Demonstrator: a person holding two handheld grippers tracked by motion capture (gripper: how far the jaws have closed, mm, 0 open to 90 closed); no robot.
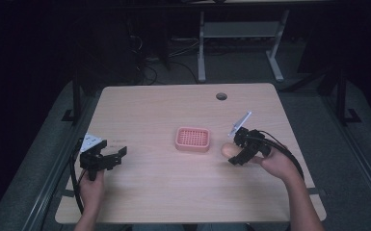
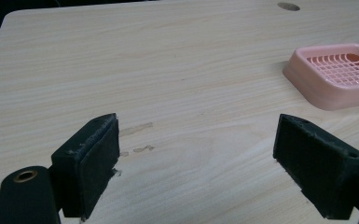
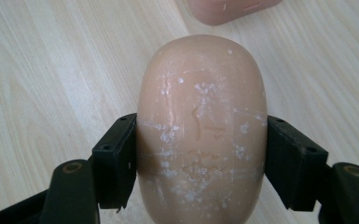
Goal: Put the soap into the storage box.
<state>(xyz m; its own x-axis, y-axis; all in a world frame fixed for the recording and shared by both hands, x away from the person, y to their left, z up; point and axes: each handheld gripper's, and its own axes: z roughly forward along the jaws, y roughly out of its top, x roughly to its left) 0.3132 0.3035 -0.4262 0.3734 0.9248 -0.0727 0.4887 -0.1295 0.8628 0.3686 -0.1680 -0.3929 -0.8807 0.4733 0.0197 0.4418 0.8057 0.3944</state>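
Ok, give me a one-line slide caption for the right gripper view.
Right gripper clamps a tan bar of soap above the wooden table, the pink soap dish just beyond.

A dim lab or office workspace: a pale wood desk (image 1: 164, 192) with a cable hole (image 1: 221, 96), white desk legs (image 1: 202, 53) and tangled cables (image 1: 149, 72) on grey carpet

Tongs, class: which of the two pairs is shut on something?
The right tongs, clamped on the peach soap bar beside the pink dish. The left tongs stand open, holding nothing.
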